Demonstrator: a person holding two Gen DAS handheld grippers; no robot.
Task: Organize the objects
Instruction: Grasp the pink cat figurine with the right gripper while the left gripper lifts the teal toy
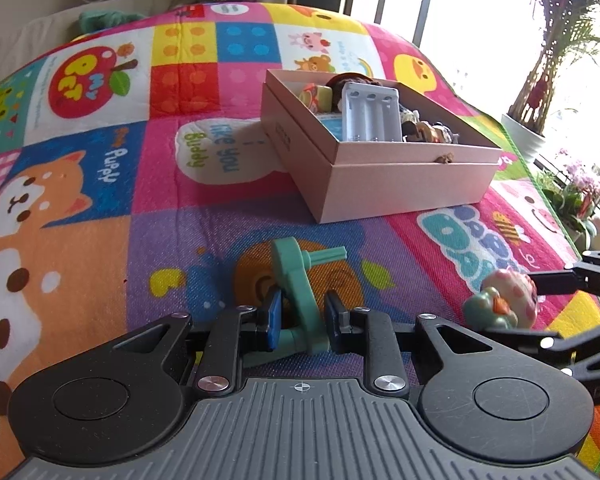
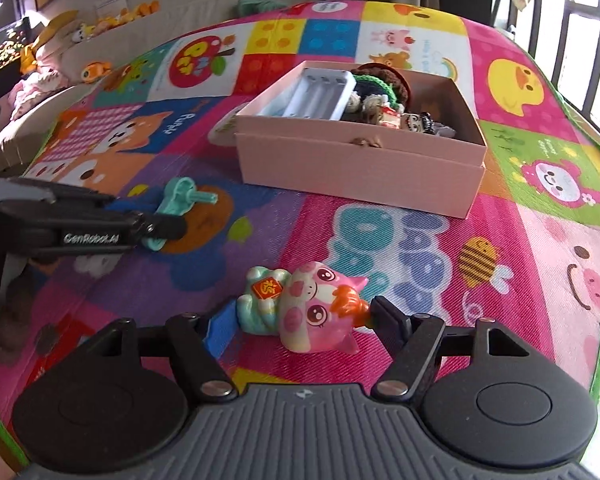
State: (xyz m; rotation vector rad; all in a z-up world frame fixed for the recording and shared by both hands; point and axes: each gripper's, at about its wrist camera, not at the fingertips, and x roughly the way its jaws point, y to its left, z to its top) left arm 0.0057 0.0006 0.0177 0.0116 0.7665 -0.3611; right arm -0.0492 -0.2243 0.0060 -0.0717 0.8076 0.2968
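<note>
Your left gripper is squeezing the green plastic crank toy, in front of the pink cardboard box. Your right gripper is hugging the pink pig figurine, also in front of it.

We see our left gripper and right gripper with black linkages, silver screws, blue pads and ribbed grey bases.
</note>
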